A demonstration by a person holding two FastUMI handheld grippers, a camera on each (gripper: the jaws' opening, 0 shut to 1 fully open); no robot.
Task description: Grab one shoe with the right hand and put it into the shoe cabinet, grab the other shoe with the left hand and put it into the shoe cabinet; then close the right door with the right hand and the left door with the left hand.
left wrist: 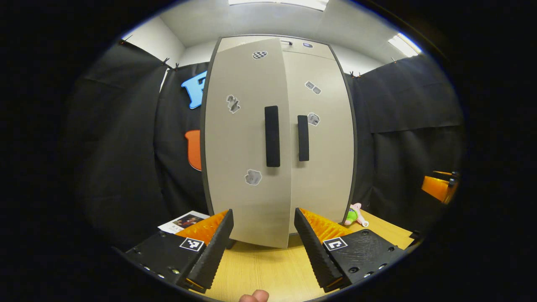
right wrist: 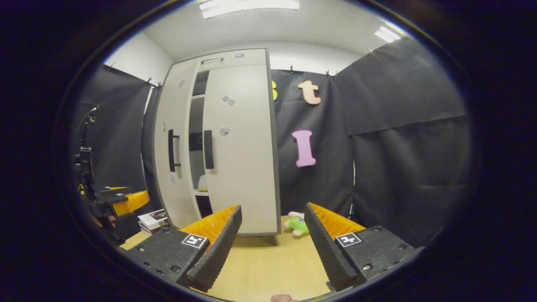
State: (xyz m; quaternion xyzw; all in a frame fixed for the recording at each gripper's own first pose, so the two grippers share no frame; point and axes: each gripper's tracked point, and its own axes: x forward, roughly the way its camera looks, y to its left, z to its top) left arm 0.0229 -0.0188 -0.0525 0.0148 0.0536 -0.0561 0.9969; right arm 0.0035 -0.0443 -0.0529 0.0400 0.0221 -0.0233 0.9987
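The beige shoe cabinet stands upright on the wooden table. Its left door hangs slightly ajar, its edge in front of the right door, which lies flush. Each door carries a black handle. In the right gripper view a gap between the left door and the right door shows shelves, with a pale object on one; it is too small to identify. My left gripper is open, just short of the left door. My right gripper is open, off the cabinet's right corner.
A pink and green plush toy lies on the table by the cabinet's right side. A stack of books sits left of the cabinet. Black cloth walls close in on both sides. The other gripper shows orange at the far right.
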